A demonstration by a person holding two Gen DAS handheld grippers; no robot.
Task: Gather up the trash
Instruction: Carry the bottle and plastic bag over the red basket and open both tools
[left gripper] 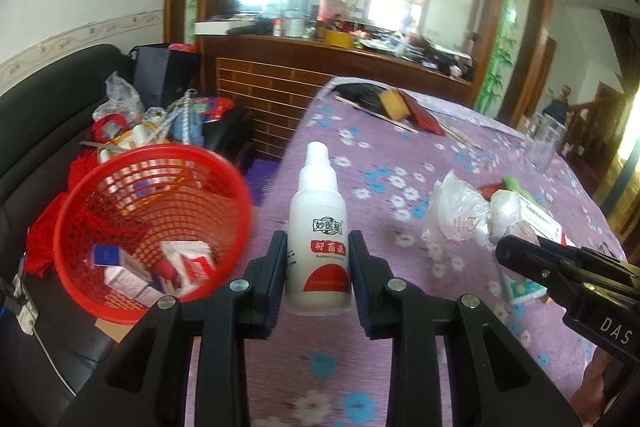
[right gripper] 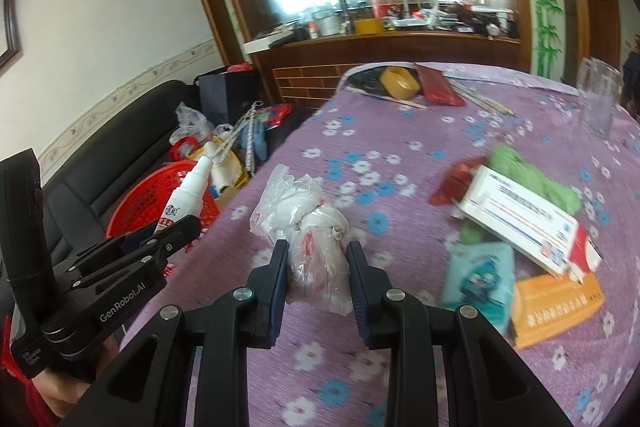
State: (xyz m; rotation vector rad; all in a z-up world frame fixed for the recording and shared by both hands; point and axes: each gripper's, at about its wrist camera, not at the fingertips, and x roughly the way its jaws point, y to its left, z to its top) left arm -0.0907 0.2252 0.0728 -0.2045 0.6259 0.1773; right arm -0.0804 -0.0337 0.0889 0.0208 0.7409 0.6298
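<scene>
My left gripper [left gripper: 318, 242] is shut on a white spray bottle [left gripper: 320, 195] with a red label, held upright above the table's left edge. Just left of it, below the table, stands a red mesh basket [left gripper: 172, 195] with several small boxes inside. My right gripper [right gripper: 318, 247] is shut on a crumpled clear plastic bag [right gripper: 296, 211] over the purple flowered tablecloth [right gripper: 400, 155]. In the right wrist view the left gripper [right gripper: 180, 229] with the bottle [right gripper: 188, 193] hangs over the basket [right gripper: 148, 199]. The left wrist view shows the right gripper [left gripper: 506, 253] at the bag [left gripper: 460, 219].
On the table's right side lie a white-and-red box [right gripper: 528, 223], an orange box [right gripper: 556, 303], a teal packet [right gripper: 478, 279] and green cloth [right gripper: 532, 179]. A glass [right gripper: 596, 99], a yellow tape roll [right gripper: 400, 81] and sticks sit farther back. A cluttered black sofa [left gripper: 48, 147] is behind the basket.
</scene>
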